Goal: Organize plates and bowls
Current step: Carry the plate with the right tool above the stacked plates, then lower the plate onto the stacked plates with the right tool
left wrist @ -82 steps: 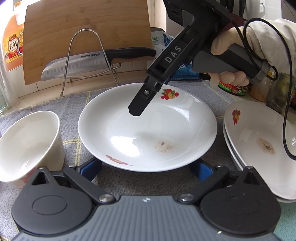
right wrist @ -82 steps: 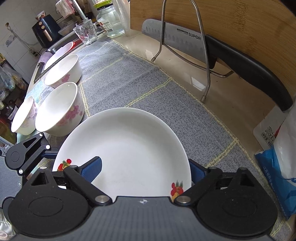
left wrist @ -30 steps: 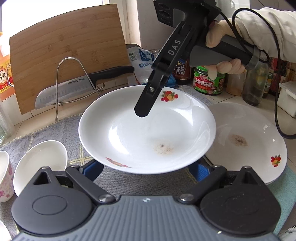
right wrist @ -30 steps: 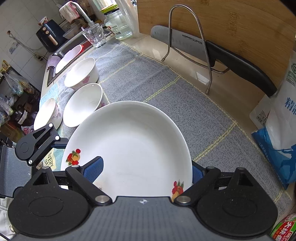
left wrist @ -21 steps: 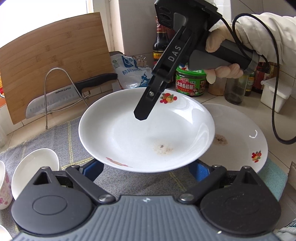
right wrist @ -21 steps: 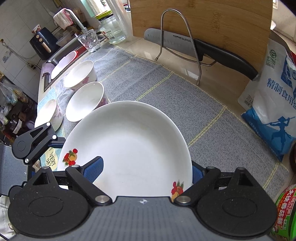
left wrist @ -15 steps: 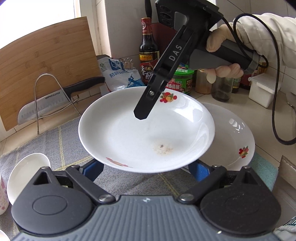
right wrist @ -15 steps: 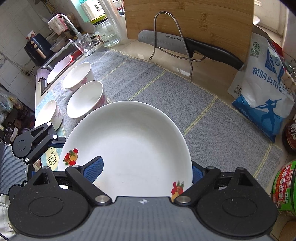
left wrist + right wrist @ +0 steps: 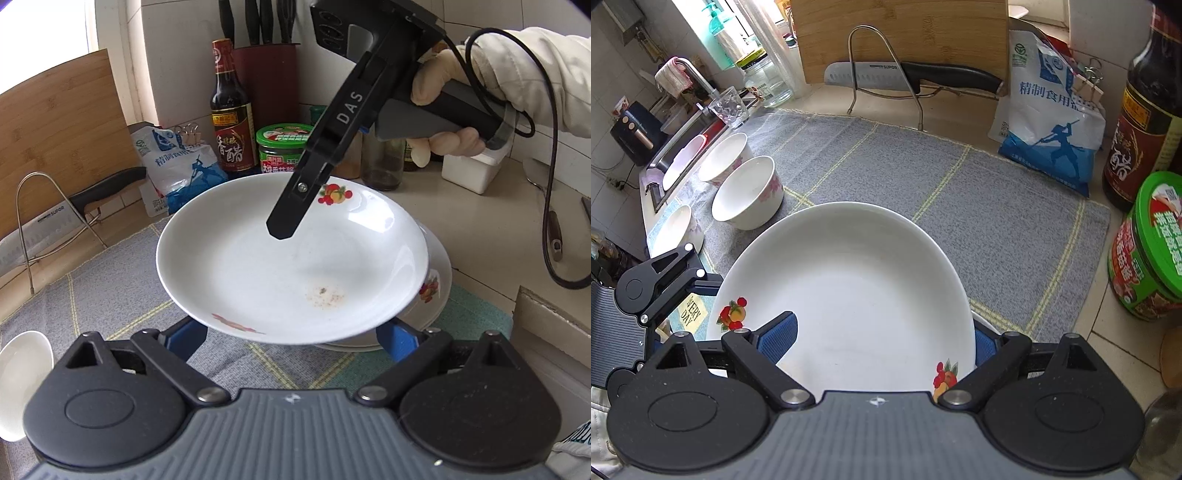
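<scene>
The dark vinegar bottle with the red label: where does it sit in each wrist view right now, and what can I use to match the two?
Left wrist view: the dark vinegar bottle with the red label stands upper centre-left, behind the white fruit-print plate.
Right wrist view: the bottle is at the far right edge, cropped.
Shared landmark: the green-lidded jar right beside it.

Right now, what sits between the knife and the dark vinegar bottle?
A blue-and-white bag stands between the knife and the bottle, seen in the left wrist view.
</scene>
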`<state>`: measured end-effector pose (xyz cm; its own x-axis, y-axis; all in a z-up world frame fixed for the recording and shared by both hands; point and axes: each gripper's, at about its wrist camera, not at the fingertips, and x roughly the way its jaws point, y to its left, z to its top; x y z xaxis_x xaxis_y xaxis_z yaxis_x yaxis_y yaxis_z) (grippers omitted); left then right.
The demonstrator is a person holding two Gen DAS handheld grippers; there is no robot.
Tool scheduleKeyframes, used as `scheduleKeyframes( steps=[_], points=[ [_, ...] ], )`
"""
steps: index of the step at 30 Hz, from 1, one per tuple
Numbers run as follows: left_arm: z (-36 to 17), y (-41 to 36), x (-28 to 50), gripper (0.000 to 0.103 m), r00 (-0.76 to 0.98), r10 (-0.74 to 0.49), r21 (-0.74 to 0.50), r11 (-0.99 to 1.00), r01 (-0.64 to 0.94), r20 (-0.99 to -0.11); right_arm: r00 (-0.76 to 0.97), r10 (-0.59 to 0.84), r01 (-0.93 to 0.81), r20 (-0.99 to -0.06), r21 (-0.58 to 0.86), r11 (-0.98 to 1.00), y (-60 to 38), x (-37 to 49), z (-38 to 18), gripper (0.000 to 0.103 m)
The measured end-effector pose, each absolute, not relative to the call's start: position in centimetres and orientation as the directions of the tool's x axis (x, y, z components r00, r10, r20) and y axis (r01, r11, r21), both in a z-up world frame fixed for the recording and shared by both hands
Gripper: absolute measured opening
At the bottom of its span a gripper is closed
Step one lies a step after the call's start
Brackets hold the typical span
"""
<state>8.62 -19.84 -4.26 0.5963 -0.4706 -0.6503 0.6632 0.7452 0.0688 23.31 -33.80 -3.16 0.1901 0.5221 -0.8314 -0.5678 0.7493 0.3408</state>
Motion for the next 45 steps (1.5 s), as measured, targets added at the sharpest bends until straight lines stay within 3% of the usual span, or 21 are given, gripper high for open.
scheduleKeyframes(
  steps=[45],
  points=[
    [-6.5, -21.9, 7.9, 0.098, 0.496, -0.516, 0.006, 0.689, 0.725, -0.699, 0.216, 0.485, -0.467, -0.848, 0.346, 0.814, -37.8, 19.9, -6.3, 0.098]
  ],
)
